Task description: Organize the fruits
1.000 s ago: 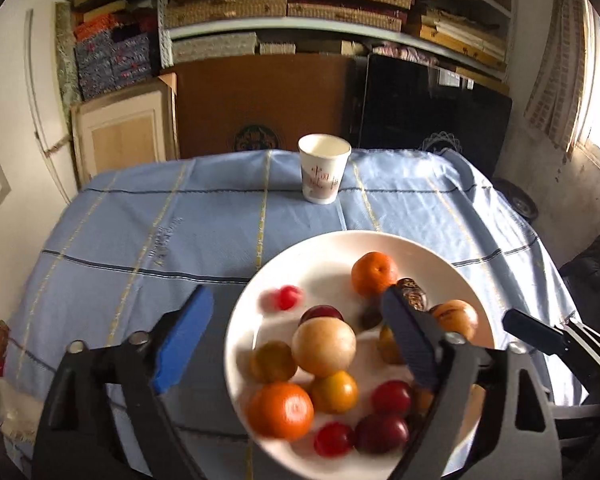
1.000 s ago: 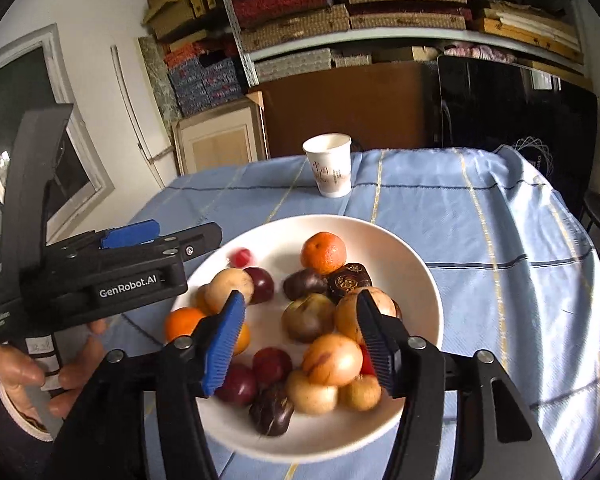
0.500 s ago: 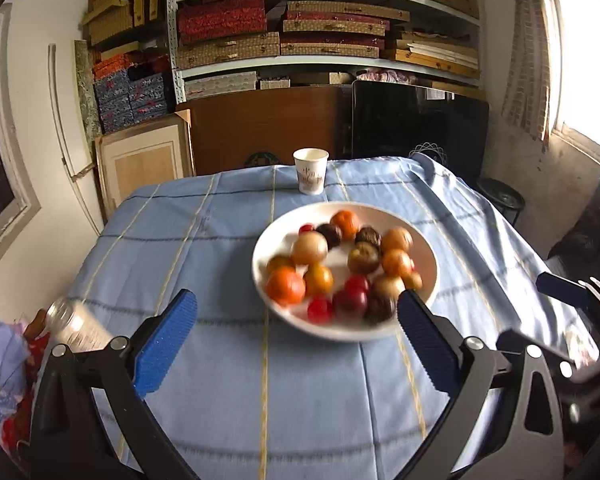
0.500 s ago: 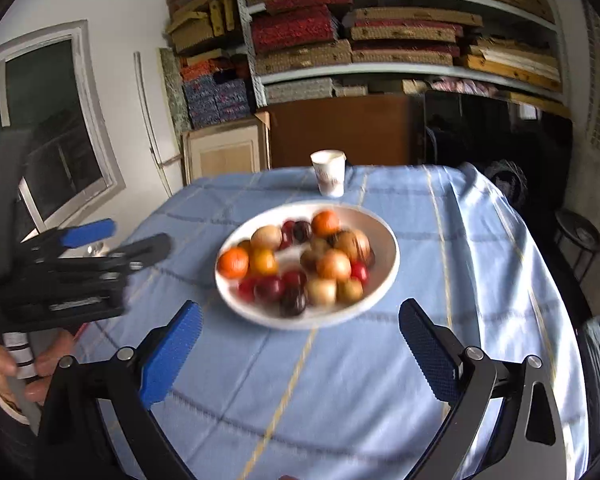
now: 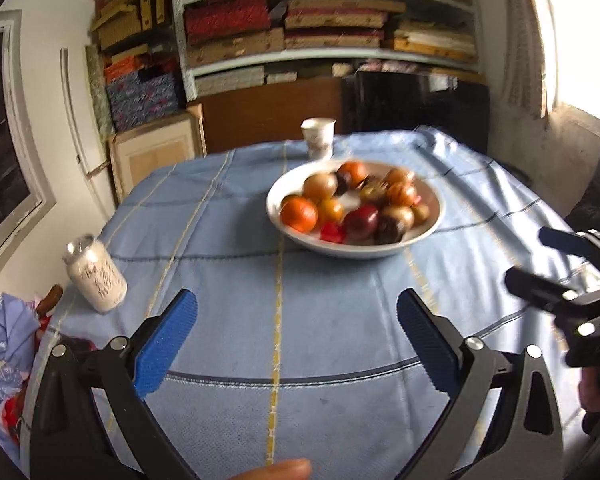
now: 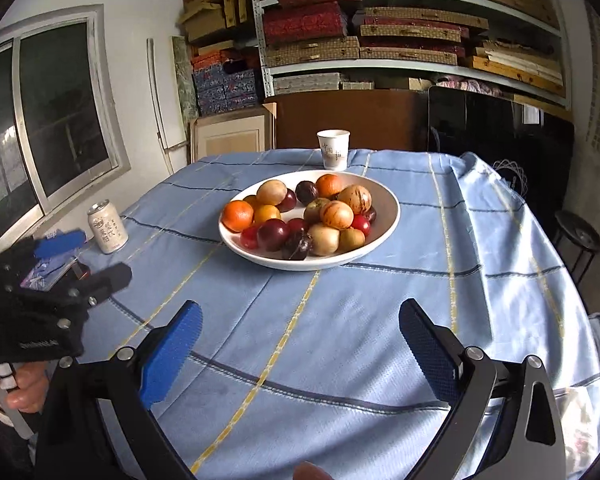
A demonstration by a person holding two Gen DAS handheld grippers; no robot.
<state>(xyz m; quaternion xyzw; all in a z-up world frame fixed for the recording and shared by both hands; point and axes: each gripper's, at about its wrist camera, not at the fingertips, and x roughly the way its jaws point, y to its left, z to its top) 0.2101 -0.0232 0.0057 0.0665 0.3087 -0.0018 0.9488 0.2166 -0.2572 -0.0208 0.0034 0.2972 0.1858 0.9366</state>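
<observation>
- Left edge, right wrist view: a hand (image 6: 20,384) grips the left tool's handle; the tool body is blurred there.
- Can (image 6: 107,227) stands upright near the tabletop's left edge, well apart from the plate.
- Left tool (image 5: 296,344): jaws fully apart, nothing between the blue pads, only bare cloth under them. It sits short of the plate, touching nothing.
- Tabletop (image 6: 440,280) is covered by a blue cloth with yellow and dark stripes.
- Plate (image 6: 388,216), white, sits mid-tabletop, beyond both tools.
- Fruits (image 6: 300,216) are all piled on the plate: oranges at the left and back, dark red ones and small red ones in front, tan striped ones at centre-right. The left wrist view blurs them.
- Cup (image 6: 333,149), white paper, upright just behind the plate, not touching it.
- Right tool (image 6: 300,344): jaws fully apart, empty, over bare cloth on the near side of the plate.
- Far right of the left wrist view: the right tool's black fingers are seen from the side, near the tabletop's edge.
- Background: shelves (image 6: 380,24) stacked with boxes.
</observation>
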